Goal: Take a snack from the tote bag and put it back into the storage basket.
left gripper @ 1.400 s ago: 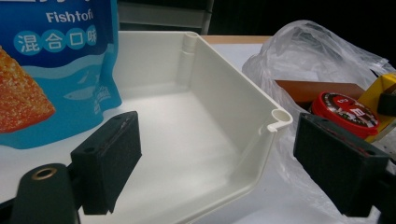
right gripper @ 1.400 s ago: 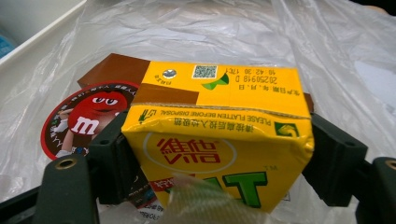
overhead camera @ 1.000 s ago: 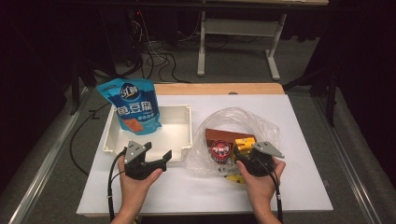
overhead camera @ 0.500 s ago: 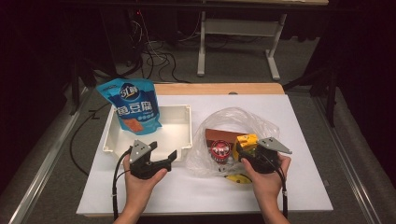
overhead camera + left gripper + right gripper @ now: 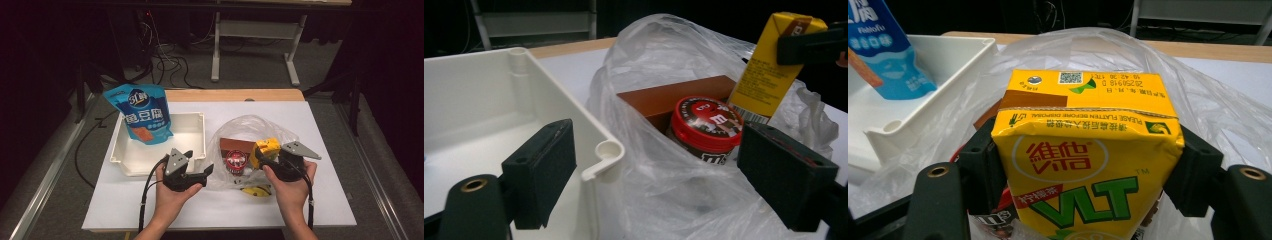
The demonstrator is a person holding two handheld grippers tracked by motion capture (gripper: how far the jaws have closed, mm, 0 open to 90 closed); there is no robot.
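One yellow carton point(image 5: 1083, 165) clamped in right claw point(image 5: 1083, 175), over one bag point(image 5: 250, 135).

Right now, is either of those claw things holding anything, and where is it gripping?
The right gripper clamps the yellow drink carton by its two narrow sides, above the plastic bag. The left gripper is open, holding nothing.

- Our left gripper point(image 5: 202, 170), low and left of centre in the high view, points right with jaws apart and nothing between them.
- Our right gripper point(image 5: 260, 156), lower right of centre, points left, its jaws clamped.
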